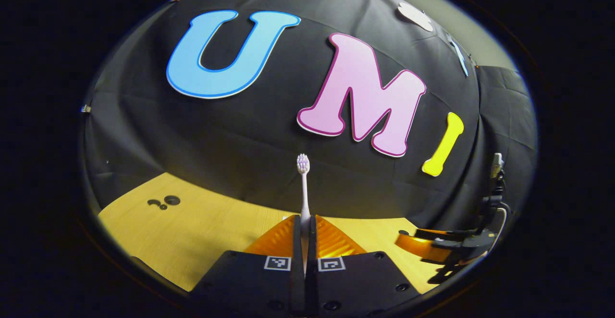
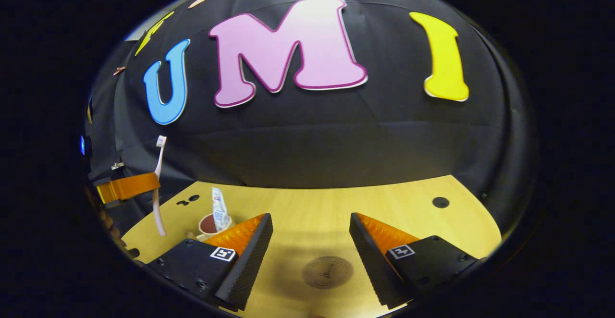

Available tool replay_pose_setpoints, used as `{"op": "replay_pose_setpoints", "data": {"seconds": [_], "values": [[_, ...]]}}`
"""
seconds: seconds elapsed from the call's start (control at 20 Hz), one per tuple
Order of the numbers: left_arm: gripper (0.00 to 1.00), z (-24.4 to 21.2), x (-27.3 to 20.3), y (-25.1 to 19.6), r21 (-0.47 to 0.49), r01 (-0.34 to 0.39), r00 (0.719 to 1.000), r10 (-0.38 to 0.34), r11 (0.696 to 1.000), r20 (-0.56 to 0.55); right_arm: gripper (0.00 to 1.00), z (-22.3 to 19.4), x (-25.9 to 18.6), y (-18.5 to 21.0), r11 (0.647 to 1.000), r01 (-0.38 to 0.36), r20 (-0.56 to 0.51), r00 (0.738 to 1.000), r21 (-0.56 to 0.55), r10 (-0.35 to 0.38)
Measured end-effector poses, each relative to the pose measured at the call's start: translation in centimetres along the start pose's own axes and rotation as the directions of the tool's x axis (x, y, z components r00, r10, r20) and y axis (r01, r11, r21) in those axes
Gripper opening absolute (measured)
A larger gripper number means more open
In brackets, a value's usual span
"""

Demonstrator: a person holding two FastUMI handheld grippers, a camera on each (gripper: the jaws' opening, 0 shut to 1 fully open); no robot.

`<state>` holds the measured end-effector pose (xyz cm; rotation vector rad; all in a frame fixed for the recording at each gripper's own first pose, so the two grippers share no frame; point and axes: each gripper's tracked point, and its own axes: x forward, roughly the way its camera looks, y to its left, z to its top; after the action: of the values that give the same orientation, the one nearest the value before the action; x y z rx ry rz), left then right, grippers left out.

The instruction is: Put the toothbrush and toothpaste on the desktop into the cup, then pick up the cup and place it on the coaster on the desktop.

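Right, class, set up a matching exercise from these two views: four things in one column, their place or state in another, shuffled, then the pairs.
Things
1. toothbrush
2. toothpaste
3. coaster
4. right gripper

Place or state
A. lying bare on the desktop
B. standing in the cup
C. open, holding nothing
D. clamped upright in the left gripper

Pairs: 1-D, 2-B, 3-A, 4-C

The left gripper [image 1: 304, 241] is raised above the table, its fingers [image 1: 281, 238] pressed nearly together and pointing upward. The right gripper [image 2: 311, 241] hovers low over the table, fingers [image 2: 252, 246] spread wide apart, gripping nothing.
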<state>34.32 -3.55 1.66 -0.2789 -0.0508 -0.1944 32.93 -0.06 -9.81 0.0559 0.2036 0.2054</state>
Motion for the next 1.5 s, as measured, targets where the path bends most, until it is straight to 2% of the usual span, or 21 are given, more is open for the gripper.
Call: {"op": "replay_pose_setpoints", "data": {"seconds": [0.2,0.45,0.85,1.0,1.2,1.35,1.5], "values": [[0.06,-0.8,3.7,0.6,0.033,0.004,0.999,-0.005,0.999,0.041,0.98,-1.0,-2.1,-4.1,0.998,0.059,-0.011,0.998,0.000,-0.059],[0.06,-2.8,6.4,2.5,0.036,-0.032,0.997,0.030,0.999,0.068,0.98,-3.7,-3.4,-7.6,0.992,0.125,-0.049,0.991,-0.006,-0.125],[0.12,-5.6,6.7,3.1,0.080,-0.049,0.998,0.044,0.996,0.055,0.98,-5.8,-3.3,-9.4,0.987,0.159,-0.092,0.983,-0.004,-0.159],[0.28,-6.7,5.9,2.6,0.098,-0.038,0.999,0.037,0.994,0.011,0.98,-5.8,-3.3,-9.4,0.987,0.162,-0.098,0.982,0.004,-0.160],[0.94,-6.9,3.8,1.6,0.147,-0.019,0.998,0.029,0.989,-0.063,0.98,-5.6,-3.5,-9.5,0.985,0.170,-0.100,0.981,0.013,-0.168],[0.98,-7.3,1.6,0.9,0.166,0.000,0.987,0.027,0.986,-0.157,0.98,-5.1,-4.2,-10.0,0.983,0.178,-0.096,0.980,0.035,-0.174],[0.97,-7.7,0.0,1.5,0.249,0.007,0.965,0.058,0.968,-0.254,0.98,-4.6,-4.8,-10.8,0.979,0.191,-0.093,0.978,0.065,-0.184]]}}
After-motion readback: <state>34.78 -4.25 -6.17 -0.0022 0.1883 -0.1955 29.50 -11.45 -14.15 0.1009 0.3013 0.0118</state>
